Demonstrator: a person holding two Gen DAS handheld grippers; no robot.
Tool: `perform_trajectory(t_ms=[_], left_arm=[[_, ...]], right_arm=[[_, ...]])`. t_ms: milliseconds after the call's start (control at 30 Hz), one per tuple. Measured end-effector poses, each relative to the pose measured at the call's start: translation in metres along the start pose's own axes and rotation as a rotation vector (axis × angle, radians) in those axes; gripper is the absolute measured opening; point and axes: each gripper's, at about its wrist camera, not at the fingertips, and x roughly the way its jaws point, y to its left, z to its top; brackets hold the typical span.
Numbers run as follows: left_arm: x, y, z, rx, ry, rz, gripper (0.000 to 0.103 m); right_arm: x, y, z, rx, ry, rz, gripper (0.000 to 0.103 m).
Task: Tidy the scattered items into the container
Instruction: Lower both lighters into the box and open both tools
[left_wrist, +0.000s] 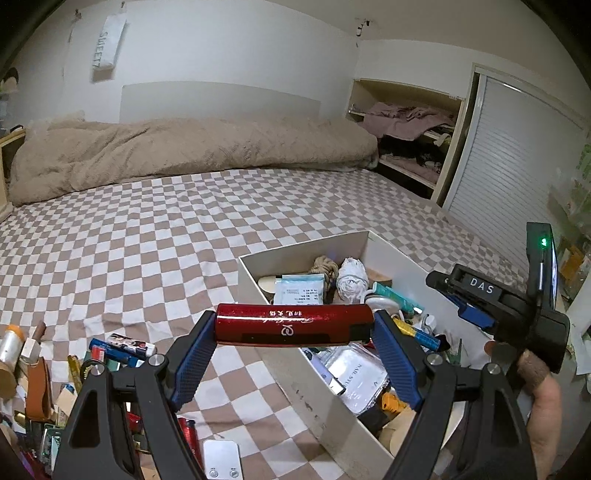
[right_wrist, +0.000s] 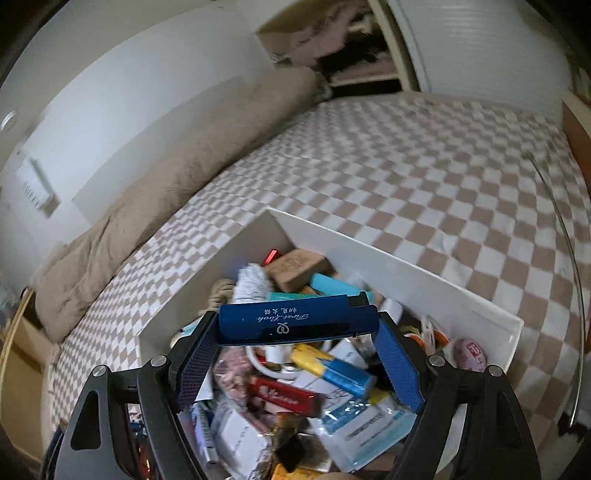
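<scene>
Over the white box's near edge, my right gripper is clamping a glossy blue lighter crosswise, pointing downward; my left gripper is pinching a red lighter.

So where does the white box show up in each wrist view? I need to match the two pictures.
Left wrist view: the white box sits right of centre, low in the frame, on the checkered bedsheet, behind the left tool holding a red lighter.
Right wrist view: the white box fills the lower centre, directly under the right tool holding a blue lighter.
Shared landmark: the beige duvet along the wall.
</scene>
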Motion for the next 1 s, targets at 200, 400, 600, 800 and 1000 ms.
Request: perform_trajectory(t_ms=[200, 400, 600, 800, 1000], left_arm=[[0.021, -0.008, 0.005, 0.016, 0.047, -0.032, 0.083], [0.037, -0.024, 0.018, 0.058, 0.093, -0.053, 0.083], [0.058, -0.039, 0.034, 0.044, 0.137, -0.108, 0.083], [0.088, -0.040, 0.037, 0.035, 0.218, -0.115, 0.083], [0.117, -0.028, 0.039, -0.005, 0.324, -0.078, 0.083]], right_arm=[[0.003, -0.014, 0.001, 0.077, 0.016, 0.004, 0.083], [0.005, -0.028, 0.004, 0.121, 0.030, -0.022, 0.083], [0.004, -0.037, 0.006, 0.171, 0.033, -0.004, 0.095], [-0.003, -0.042, 0.007, 0.198, 0.026, 0.039, 0.098], [-0.008, -0.043, 0.008, 0.199, 0.021, 0.076, 0.098]])
